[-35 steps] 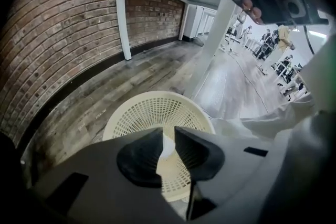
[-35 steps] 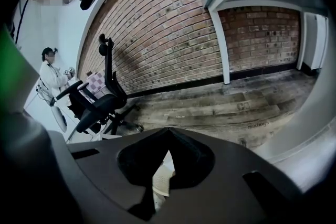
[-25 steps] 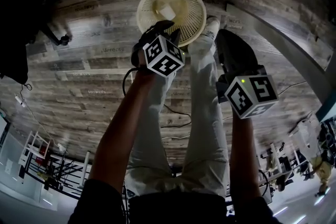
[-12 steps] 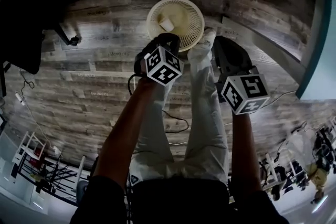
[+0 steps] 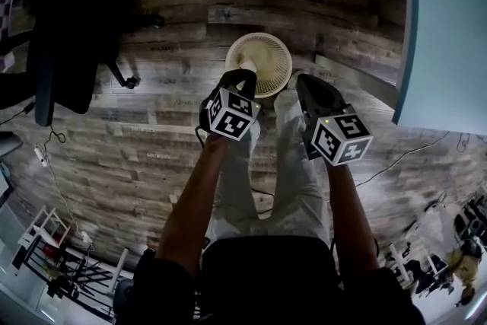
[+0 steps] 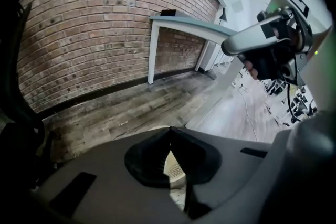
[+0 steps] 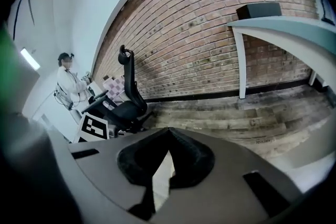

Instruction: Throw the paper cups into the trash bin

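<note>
— What's moved?
— My left claw (image 5: 240, 78) has snapped from half open to fully shut, and I've drawn back, so the trash bin (image 5: 268, 49) sits farther off. In the head view, one paper cup (image 5: 248, 62) lies inside it. My right claw (image 5: 304, 84) hangs just beside the bin.
— Left gripper view?
— Jaws together, nothing held, with the trash bin (image 6: 173, 165) below the tips.
— Right gripper view?
— Closed and empty too. I see no cup on the floor or the worktop (image 7: 283, 26). That cup looks done. I can't tell whether more remain.

One round cream mesh trash bin (image 5: 268, 80) and one white paper cup (image 5: 248, 61) lie beyond the fingertips of two grippers, left gripper (image 5: 237, 77) and right gripper (image 5: 303, 81).
</note>
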Motion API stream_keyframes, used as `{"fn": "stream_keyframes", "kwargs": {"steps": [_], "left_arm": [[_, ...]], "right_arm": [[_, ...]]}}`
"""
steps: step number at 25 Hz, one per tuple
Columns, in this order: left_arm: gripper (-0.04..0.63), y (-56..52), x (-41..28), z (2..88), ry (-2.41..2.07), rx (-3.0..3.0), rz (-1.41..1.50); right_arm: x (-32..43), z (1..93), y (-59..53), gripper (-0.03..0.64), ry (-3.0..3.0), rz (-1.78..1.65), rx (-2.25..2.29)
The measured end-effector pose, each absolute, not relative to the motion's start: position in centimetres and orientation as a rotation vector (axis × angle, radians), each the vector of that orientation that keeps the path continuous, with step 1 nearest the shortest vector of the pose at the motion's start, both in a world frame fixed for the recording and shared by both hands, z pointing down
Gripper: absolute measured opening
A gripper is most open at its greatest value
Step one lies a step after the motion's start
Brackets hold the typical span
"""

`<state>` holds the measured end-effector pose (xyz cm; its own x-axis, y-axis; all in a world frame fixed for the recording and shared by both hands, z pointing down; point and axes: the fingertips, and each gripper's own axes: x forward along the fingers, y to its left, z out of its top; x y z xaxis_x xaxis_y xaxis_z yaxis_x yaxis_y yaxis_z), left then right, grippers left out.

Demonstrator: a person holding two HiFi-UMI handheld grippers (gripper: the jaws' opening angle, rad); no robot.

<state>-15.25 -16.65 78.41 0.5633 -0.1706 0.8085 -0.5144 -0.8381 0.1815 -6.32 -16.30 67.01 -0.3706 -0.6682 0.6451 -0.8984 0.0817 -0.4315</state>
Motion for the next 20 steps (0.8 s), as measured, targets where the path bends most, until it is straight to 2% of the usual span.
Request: {"fn": "stream_keyframes", "kwargs": {"steps": [12, 20], "left_arm": [[0.009, -17.1, -18.0, 66.8, -0.667, 2.402, 1.032], [0.009, -16.4, -20.4, 58.8, -0.711, 2.44, 0.929]], "right_arm": [[-5.9, 56.3, -18.4, 0.005, -2.136, 0.996, 1.548], [-8.7, 50.1, -18.4, 0.005, -2.198, 0.891, 1.528]]}}
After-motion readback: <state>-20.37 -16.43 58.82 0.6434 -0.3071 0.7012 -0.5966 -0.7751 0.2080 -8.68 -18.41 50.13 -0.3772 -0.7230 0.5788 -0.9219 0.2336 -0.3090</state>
